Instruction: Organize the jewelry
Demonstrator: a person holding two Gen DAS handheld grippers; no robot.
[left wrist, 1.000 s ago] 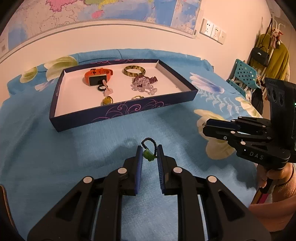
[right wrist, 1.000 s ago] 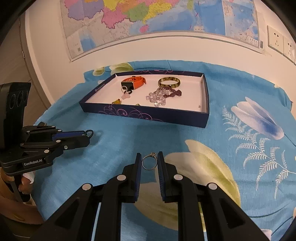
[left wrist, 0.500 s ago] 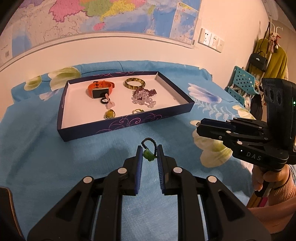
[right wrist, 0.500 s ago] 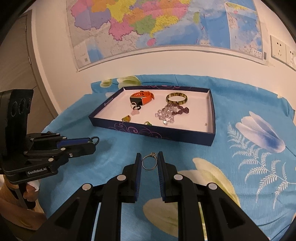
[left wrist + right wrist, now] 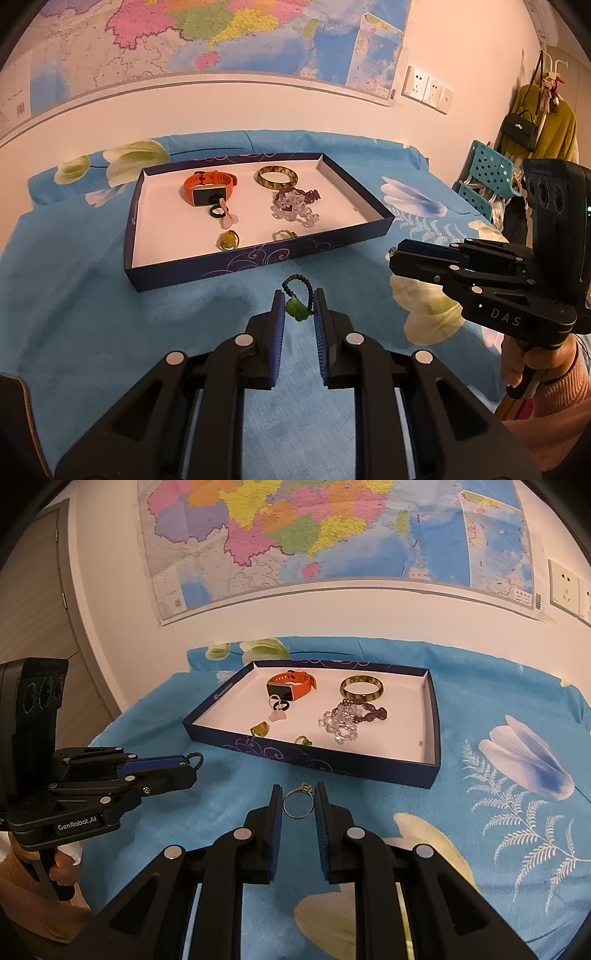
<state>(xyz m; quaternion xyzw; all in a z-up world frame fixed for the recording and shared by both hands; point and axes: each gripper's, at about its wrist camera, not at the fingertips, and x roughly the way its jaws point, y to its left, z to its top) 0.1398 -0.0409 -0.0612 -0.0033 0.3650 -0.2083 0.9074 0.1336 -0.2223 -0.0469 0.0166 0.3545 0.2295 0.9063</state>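
The silver ring (image 5: 298,804) you are pinching in your right claw (image 5: 298,805) is hanging near the tray (image 5: 314,762), edge-on between the pads, so any tilt could be flicking it out. Your left claw (image 5: 298,308) is clamping a green-stone charm (image 5: 295,306); its bead loop could be snagging the tray wall.

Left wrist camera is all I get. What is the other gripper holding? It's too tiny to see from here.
Observer: The right gripper is shut on a thin silver ring, held upright between its pads.
Child: Does it have a gem?
Observer: A small setting sits on top of the band, but I can't tell what stone it is. The ring is still short of the tray, on the near side of its wall.
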